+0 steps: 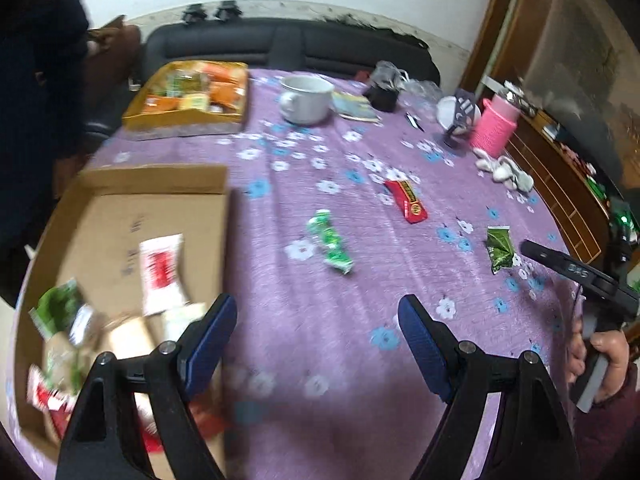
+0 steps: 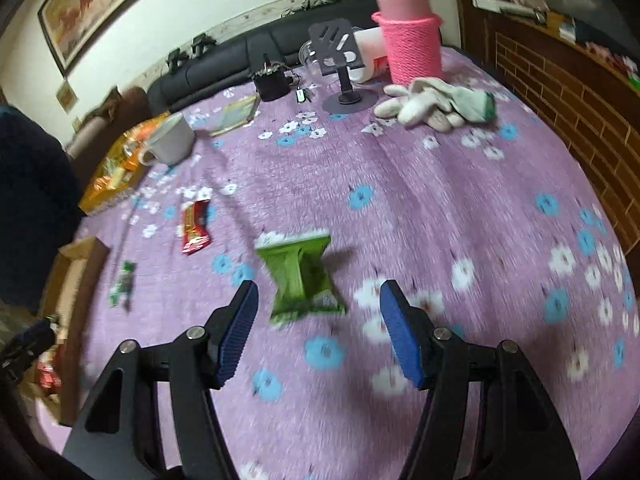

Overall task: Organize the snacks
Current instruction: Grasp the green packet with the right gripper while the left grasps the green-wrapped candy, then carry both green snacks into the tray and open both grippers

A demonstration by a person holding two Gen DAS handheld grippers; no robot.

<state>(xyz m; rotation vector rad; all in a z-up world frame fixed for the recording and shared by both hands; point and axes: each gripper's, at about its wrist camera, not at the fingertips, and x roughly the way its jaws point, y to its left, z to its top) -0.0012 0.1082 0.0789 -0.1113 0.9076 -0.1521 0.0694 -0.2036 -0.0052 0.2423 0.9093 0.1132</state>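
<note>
Snack packets lie scattered ahead of both your grippers on a purple flowered tablecloth (image 1: 320,360). Just beyond your right gripper (image 2: 319,322), slightly left of the midline between its fingers, sits a dark green packet (image 2: 302,278), flat on the cloth and touching neither pad. Farther ahead to its left lie a red bar (image 2: 195,227) and a light green wrapper (image 2: 123,288). From your left gripper (image 1: 316,344), that same wrapper (image 1: 330,246) lies ahead near centre, the red bar (image 1: 408,201) beyond it to the right, and the dark green packet (image 1: 499,249) far right, beside your other tool. Directly to the left gripper's left stands an open cardboard box (image 1: 160,184) holding several packets; its left finger overlaps the box's near corner in view, though contact is unclear.

Farther back on the cloth sit a tray of snacks (image 1: 188,98), a white mug (image 1: 306,98), a pink knit-covered bottle (image 2: 410,36), a phone stand (image 2: 340,60) and white gloves (image 2: 434,106). A black sofa (image 1: 280,46) runs behind the table, with a framed picture (image 2: 96,0) on the wall.

Both grippers are spread wide and hold nothing.
</note>
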